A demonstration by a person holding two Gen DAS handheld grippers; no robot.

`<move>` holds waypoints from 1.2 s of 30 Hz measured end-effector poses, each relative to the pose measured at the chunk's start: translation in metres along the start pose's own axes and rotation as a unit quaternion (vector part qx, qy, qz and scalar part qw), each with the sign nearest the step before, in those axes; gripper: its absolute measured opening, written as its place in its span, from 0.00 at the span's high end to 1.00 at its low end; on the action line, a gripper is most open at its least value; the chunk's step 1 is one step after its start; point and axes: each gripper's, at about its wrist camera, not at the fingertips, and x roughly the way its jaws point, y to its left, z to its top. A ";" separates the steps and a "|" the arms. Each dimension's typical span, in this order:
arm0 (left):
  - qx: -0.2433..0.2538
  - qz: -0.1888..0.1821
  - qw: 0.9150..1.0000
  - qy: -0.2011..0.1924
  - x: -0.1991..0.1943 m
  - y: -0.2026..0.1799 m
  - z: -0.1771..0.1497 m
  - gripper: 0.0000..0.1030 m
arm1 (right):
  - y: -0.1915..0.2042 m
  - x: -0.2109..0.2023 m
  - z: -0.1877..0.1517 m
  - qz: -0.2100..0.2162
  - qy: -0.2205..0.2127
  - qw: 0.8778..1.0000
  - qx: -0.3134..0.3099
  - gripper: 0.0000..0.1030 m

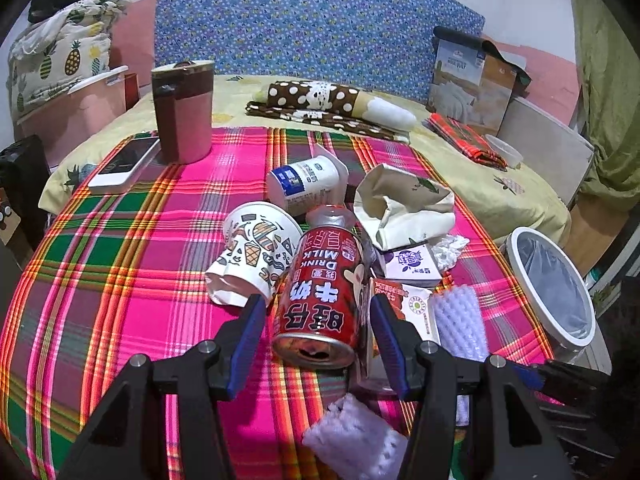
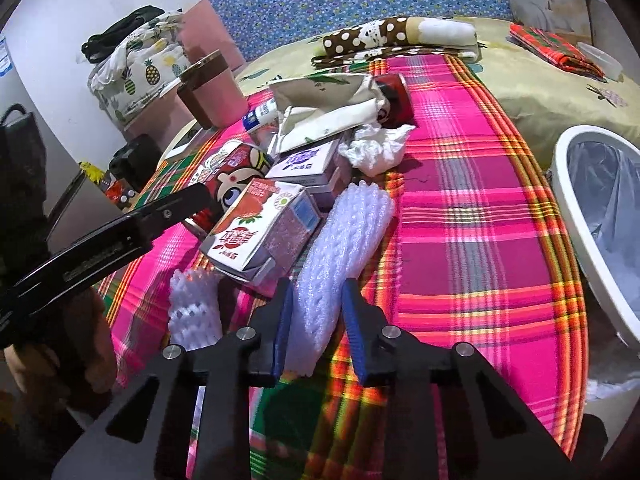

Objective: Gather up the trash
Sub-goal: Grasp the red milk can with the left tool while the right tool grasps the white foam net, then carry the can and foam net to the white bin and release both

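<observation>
A: Start at the left. What have the left tongs point(image 1: 318, 320) got?

B: Nothing gripped yet. They stand wide open around the red milk can point(image 1: 320, 292), which lies on its side on the plaid cloth point(image 1: 120, 264), open mouth towards the camera. I see a gap on both sides, so the pads are apart from the metal.

A: How would you close well?

B: Squarely across the can's middle, I'd judge, since a round can may roll or squirt out if pinched near the rim. The crushed paper cup point(image 1: 256, 252) lies just beside the left finger, and the red juice carton point(image 2: 260, 228) sits close by the right one (a tight fit).

A: And the right tongs point(image 2: 316, 320)?

B: Partly open, straddling the near end of the white foam net point(image 2: 340, 248). The blue pads look to be touching or very nearly touching its sides; whether it is truly pinched I cannot tell. Foam gives, so a firm squeeze seems wise.

A: Room to move?

B: To the right of the heap the cloth is bare right up to the bed's edge, and the white bin point(image 2: 576, 216) with its liner stands just past that edge. The right tongs have a clear path across; the left must go over the heap.
</observation>
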 end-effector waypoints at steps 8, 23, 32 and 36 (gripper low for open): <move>-0.005 -0.004 1.000 0.021 0.016 0.003 0.000 0.45 | -0.010 -0.004 0.003 -0.006 -0.005 1.000 0.008 0.75; -0.035 -0.038 0.997 0.053 0.024 0.013 -0.003 0.45 | -0.016 -0.007 0.000 -0.005 -0.009 1.000 0.011 0.75; -0.015 -0.009 1.000 0.005 -0.006 0.008 0.002 0.47 | -0.016 -0.015 -0.002 -0.008 -0.020 1.000 0.004 0.77; -0.015 -0.007 1.000 -0.002 -0.013 0.006 0.000 0.47 | -0.018 -0.018 -0.004 -0.005 -0.021 1.000 0.003 0.79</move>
